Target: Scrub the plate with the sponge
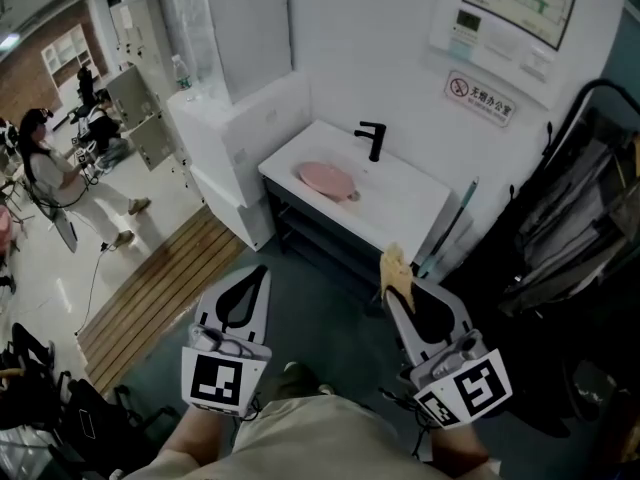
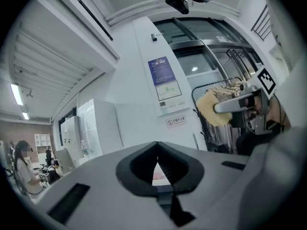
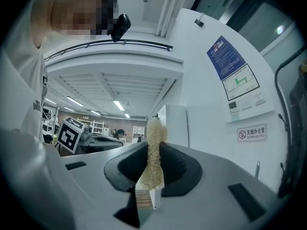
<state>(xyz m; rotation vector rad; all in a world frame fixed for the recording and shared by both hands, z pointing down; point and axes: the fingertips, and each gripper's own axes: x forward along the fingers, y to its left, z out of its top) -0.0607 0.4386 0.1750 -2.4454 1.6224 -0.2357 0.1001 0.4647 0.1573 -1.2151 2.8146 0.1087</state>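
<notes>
A pink plate (image 1: 327, 179) lies in the white sink top (image 1: 400, 208) ahead, beside a black faucet (image 1: 372, 140). My right gripper (image 1: 400, 286) is held well short of the sink, shut on a yellow fibrous sponge (image 1: 396, 270) that sticks out past its tips. In the right gripper view the sponge (image 3: 154, 159) stands pinched between the jaws. My left gripper (image 1: 262, 271) is shut with nothing in it; a sliver of the plate (image 2: 159, 178) shows through its jaws. The right gripper with the sponge (image 2: 213, 110) also appears in the left gripper view.
A white cabinet block (image 1: 235, 138) stands left of the sink. A dark rack with hanging bags (image 1: 575, 218) fills the right side. A wooden slatted mat (image 1: 160, 288) lies on the floor at left. A person (image 1: 55, 173) stands far off at the left.
</notes>
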